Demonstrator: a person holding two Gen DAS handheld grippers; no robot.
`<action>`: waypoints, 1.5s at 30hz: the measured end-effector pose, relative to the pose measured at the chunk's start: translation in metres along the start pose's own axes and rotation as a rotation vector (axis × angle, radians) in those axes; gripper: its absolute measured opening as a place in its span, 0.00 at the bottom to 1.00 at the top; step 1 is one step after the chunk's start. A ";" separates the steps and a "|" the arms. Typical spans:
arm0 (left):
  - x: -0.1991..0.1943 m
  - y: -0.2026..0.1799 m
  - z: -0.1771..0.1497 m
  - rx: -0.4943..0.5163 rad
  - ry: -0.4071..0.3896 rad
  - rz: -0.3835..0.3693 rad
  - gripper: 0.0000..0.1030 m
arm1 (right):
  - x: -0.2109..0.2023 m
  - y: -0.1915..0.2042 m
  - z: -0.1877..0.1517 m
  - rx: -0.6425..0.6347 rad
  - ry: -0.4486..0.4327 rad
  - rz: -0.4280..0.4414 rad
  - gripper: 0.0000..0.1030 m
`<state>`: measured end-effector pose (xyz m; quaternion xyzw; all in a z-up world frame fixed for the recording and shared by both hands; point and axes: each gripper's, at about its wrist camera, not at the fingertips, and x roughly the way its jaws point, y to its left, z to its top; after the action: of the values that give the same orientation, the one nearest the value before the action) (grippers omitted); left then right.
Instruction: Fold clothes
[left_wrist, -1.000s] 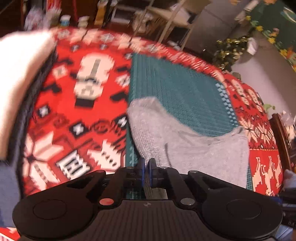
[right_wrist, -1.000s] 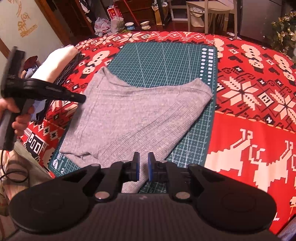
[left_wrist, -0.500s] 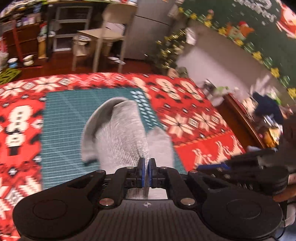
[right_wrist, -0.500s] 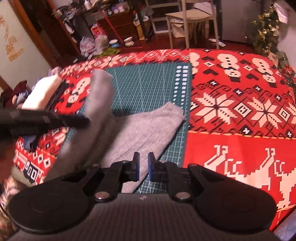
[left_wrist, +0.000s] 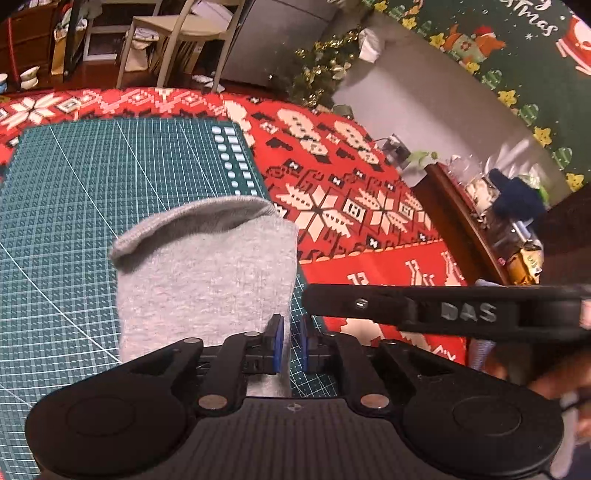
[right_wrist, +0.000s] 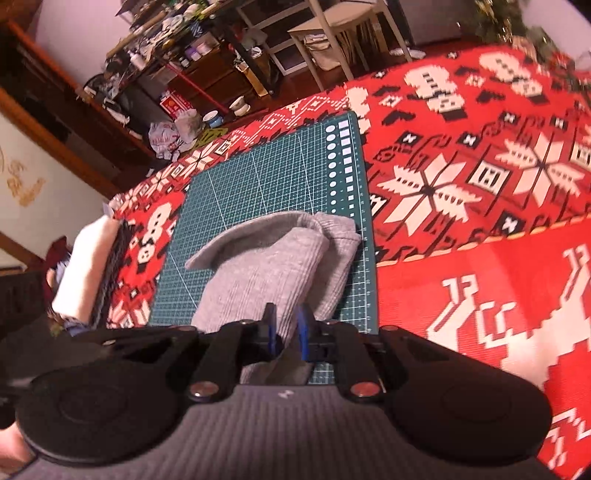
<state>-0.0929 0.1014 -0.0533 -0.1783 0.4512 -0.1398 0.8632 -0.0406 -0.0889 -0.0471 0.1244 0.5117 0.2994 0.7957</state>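
A grey knit garment (left_wrist: 207, 280) lies folded over on the green cutting mat (left_wrist: 74, 206), its rolled hem at the far end. My left gripper (left_wrist: 290, 339) hovers at the garment's near right corner, its blue pads slightly open with mat showing between them. The right gripper's black arm (left_wrist: 443, 310) reaches in from the right, just beside it. In the right wrist view the same garment (right_wrist: 273, 266) sits bunched along the mat's (right_wrist: 258, 173) right edge. My right gripper (right_wrist: 286, 325) is shut on a dark fold of it at the near end.
A red patterned tablecloth (right_wrist: 461, 206) covers the table around the mat. A stack of folded clothes with a white top (right_wrist: 88, 266) sits left of the mat. A wooden side table with clutter (left_wrist: 487, 229) stands past the right edge; a chair (left_wrist: 177, 40) stands behind.
The left gripper carried one side of the garment across to the right, folding it over, then opened and let go. The right gripper kept its hold at the near edge.
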 end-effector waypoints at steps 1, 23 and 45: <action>-0.006 0.001 -0.001 0.014 0.000 -0.006 0.08 | 0.002 -0.001 0.001 0.012 0.003 0.007 0.21; -0.044 0.038 -0.032 0.144 0.072 0.051 0.15 | 0.024 -0.006 0.008 0.068 0.002 -0.046 0.07; -0.034 0.027 -0.056 0.326 0.127 0.066 0.10 | 0.004 0.028 -0.054 -0.073 0.159 0.083 0.26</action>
<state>-0.1557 0.1291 -0.0698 -0.0121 0.4818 -0.1936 0.8546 -0.0975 -0.0702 -0.0601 0.0923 0.5565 0.3593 0.7435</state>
